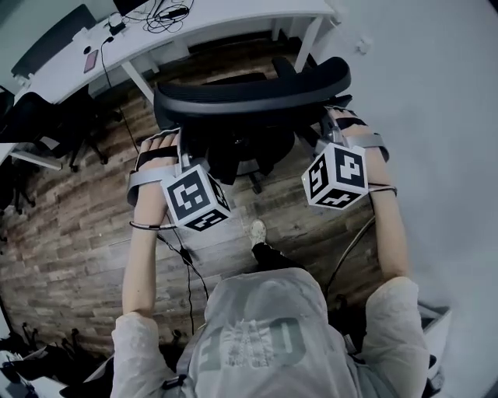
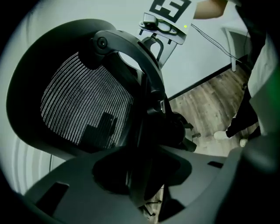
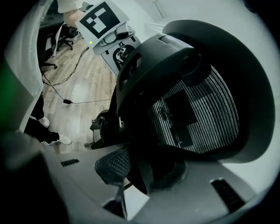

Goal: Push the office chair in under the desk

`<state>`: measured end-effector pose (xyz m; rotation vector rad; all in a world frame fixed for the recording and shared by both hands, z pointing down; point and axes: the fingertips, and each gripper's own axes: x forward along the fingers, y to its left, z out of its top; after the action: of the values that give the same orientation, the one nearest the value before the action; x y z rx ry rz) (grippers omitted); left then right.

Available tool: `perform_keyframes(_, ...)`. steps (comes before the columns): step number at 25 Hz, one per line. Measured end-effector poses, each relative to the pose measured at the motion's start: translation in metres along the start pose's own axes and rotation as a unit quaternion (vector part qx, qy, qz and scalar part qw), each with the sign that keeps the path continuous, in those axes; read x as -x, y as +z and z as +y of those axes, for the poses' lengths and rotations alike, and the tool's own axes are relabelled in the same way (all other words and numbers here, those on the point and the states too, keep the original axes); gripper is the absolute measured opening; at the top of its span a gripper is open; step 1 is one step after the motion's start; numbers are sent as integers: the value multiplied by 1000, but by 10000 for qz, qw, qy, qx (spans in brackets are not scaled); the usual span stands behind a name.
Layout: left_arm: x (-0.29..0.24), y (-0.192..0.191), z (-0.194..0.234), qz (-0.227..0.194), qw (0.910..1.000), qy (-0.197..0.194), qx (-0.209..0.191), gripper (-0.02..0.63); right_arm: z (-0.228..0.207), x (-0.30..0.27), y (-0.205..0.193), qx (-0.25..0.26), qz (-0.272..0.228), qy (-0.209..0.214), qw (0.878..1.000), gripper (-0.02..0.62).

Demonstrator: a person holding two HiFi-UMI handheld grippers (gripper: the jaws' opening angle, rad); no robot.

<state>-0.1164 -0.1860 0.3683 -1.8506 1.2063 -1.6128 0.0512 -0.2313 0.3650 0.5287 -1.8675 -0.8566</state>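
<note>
A black mesh-backed office chair (image 1: 253, 92) stands in front of the white desk (image 1: 210, 19), its backrest towards me and its seat partly under the desk edge. My left gripper (image 1: 183, 155) is at the backrest's left rim and my right gripper (image 1: 331, 134) at its right rim. In the left gripper view the dark rim (image 2: 140, 131) runs down between the jaws of that gripper (image 2: 142, 183); whether the pads press on it is hidden in shadow. In the right gripper view the rim (image 3: 135, 131) also lies between the jaws of that gripper (image 3: 140, 183), with a ribbed pad (image 3: 111, 165) showing bare beside it.
More dark chairs (image 1: 47, 124) stand at the left by another desk. Cables (image 1: 187, 264) trail over the wooden floor behind the chair, near my shoe (image 1: 257, 231). A pale wall (image 1: 436, 116) closes the right side. Wires and small devices (image 1: 156, 15) lie on the desk.
</note>
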Motion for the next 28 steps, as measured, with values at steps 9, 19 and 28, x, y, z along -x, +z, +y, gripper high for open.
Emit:
perform_keyframes(9,-121,-1,79,344,9991,197,150,164,-89,-126,-21,132,-167,46,9998,91)
perform_keyframes(19,-229,-34,174,448,9986,270,-16,166,-175,-235,-4,261,-145,63,9995,69)
perform_keyframes(28,-324,-55,251,241,9994,185,-168,167,-247,-331,3,188,32,121,9997,60)
